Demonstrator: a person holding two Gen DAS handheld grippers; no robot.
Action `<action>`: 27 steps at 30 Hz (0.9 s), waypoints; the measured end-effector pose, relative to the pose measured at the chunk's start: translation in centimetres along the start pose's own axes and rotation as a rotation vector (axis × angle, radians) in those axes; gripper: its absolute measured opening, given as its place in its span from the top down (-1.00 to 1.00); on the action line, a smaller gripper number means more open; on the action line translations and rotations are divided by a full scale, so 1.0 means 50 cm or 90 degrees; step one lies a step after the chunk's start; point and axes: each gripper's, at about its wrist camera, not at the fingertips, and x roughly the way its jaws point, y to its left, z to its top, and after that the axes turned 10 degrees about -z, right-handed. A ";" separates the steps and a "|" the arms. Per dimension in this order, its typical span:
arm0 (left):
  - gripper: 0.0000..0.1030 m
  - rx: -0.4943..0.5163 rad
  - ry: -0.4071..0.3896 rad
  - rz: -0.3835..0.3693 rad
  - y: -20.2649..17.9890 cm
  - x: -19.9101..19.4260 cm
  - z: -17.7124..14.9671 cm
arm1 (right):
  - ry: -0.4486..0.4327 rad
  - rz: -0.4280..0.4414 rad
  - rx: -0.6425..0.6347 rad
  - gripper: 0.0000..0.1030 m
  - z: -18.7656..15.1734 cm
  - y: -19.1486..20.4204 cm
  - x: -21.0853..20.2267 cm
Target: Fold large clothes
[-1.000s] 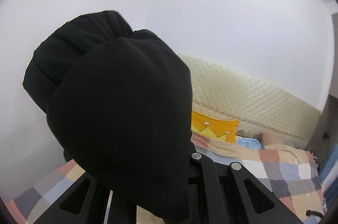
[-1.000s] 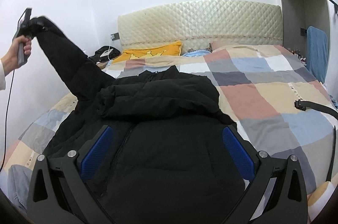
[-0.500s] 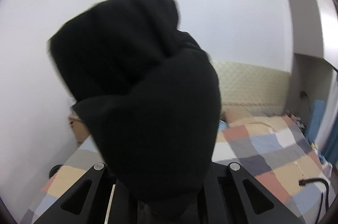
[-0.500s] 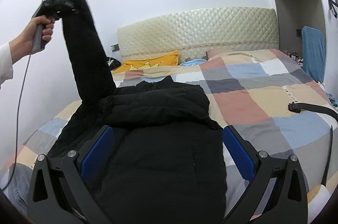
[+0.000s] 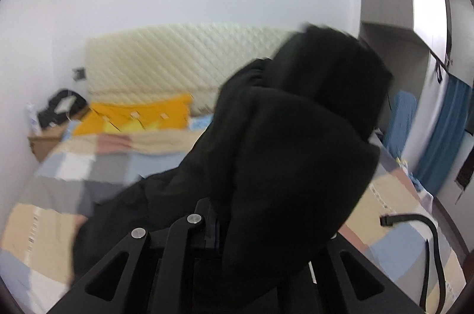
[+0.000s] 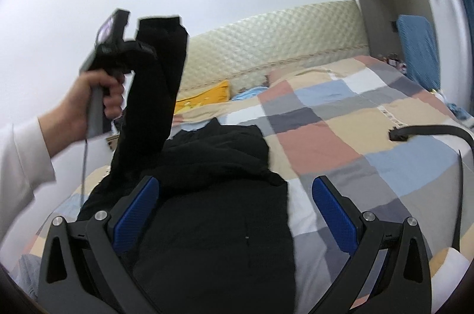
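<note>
A black padded jacket (image 6: 213,213) lies on the checked bedspread (image 6: 340,142). My left gripper (image 6: 139,47) is shut on the jacket's sleeve (image 6: 154,94) and holds it high above the jacket's left side. In the left wrist view the sleeve (image 5: 290,154) bulges over the left gripper (image 5: 260,228) and hides its fingertips. My right gripper (image 6: 234,213) is open, its blue pads (image 6: 136,213) spread over the jacket's body, holding nothing.
A quilted cream headboard (image 6: 281,38) and a yellow pillow (image 6: 204,100) are at the far end. A black strap (image 6: 429,133) lies on the bed at right. A bedside table (image 5: 50,133) with a dark bag stands at left. A blue towel (image 6: 417,47) hangs at right.
My left gripper has lifted the sleeve and swung it rightward over the jacket. The right gripper has tilted and shifted slightly but stays open.
</note>
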 end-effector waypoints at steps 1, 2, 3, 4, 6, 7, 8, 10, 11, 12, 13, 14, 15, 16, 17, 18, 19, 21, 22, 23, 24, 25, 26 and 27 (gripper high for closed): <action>0.78 0.001 0.012 -0.004 -0.012 0.024 -0.016 | 0.002 -0.001 0.002 -1.00 0.000 -0.005 0.004; 0.78 0.005 0.025 -0.008 -0.028 0.053 -0.037 | 0.004 -0.004 0.005 -1.00 -0.001 -0.009 0.010; 0.78 0.011 0.037 -0.011 -0.049 0.086 -0.053 | 0.008 -0.006 0.008 -1.00 -0.002 -0.013 0.016; 0.78 0.018 0.047 -0.011 -0.046 0.093 -0.076 | 0.011 -0.005 0.013 -1.00 -0.002 -0.016 0.022; 0.78 0.032 0.077 -0.017 -0.067 0.158 -0.126 | 0.016 -0.003 0.030 -1.00 -0.003 -0.025 0.029; 0.78 0.036 0.093 -0.019 -0.080 0.186 -0.150 | 0.016 -0.004 0.033 -1.00 -0.003 -0.026 0.033; 0.78 0.039 0.108 -0.021 -0.087 0.209 -0.169 | 0.017 -0.005 0.037 -1.00 -0.003 -0.029 0.038; 0.78 0.042 0.135 -0.018 -0.090 0.264 -0.204 | 0.021 -0.005 0.042 -1.00 -0.005 -0.035 0.046; 0.78 0.041 0.146 -0.015 -0.081 0.296 -0.219 | 0.023 -0.005 0.045 -1.00 -0.007 -0.038 0.050; 0.78 0.040 0.155 -0.013 -0.099 0.309 -0.238 | 0.028 -0.006 0.049 -1.00 -0.008 -0.042 0.057; 0.77 0.038 0.162 -0.012 -0.097 0.323 -0.259 | 0.034 -0.005 0.053 -1.00 -0.011 -0.045 0.064; 0.77 0.035 0.169 -0.013 -0.098 0.337 -0.272 | 0.039 -0.003 0.057 -1.00 -0.013 -0.047 0.069; 0.77 0.031 0.175 -0.016 -0.085 0.344 -0.293 | 0.044 0.001 0.062 -1.00 -0.014 -0.049 0.076; 0.77 0.029 0.183 -0.016 -0.084 0.356 -0.301 | 0.048 0.005 0.066 -1.00 -0.015 -0.050 0.081; 0.76 0.031 0.189 -0.014 -0.090 0.364 -0.302 | 0.052 0.010 0.070 -1.00 -0.016 -0.051 0.086; 0.75 0.040 0.193 -0.010 -0.079 0.375 -0.309 | 0.056 0.013 0.077 -1.00 -0.017 -0.055 0.091; 0.75 0.051 0.196 -0.004 -0.082 0.381 -0.315 | 0.059 0.014 0.083 -1.00 -0.019 -0.059 0.095; 0.73 0.066 0.197 0.006 -0.080 0.395 -0.322 | 0.062 0.014 0.089 -1.00 -0.021 -0.065 0.102; 0.73 0.069 0.195 0.007 -0.080 0.396 -0.324 | 0.063 0.012 0.089 -1.00 -0.022 -0.065 0.104; 0.72 0.069 0.188 0.006 -0.080 0.391 -0.321 | 0.063 0.011 0.086 -1.00 -0.024 -0.065 0.106; 0.72 0.063 0.175 0.004 -0.075 0.389 -0.319 | 0.066 0.009 0.085 -1.00 -0.027 -0.065 0.108; 0.72 0.060 0.164 0.005 -0.068 0.388 -0.315 | 0.069 0.008 0.084 -1.00 -0.028 -0.065 0.109; 0.71 0.059 0.155 0.007 -0.064 0.384 -0.310 | 0.073 0.008 0.084 -1.00 -0.031 -0.067 0.111; 0.69 0.063 0.142 0.011 -0.066 0.375 -0.308 | 0.075 0.005 0.087 -1.00 -0.033 -0.069 0.111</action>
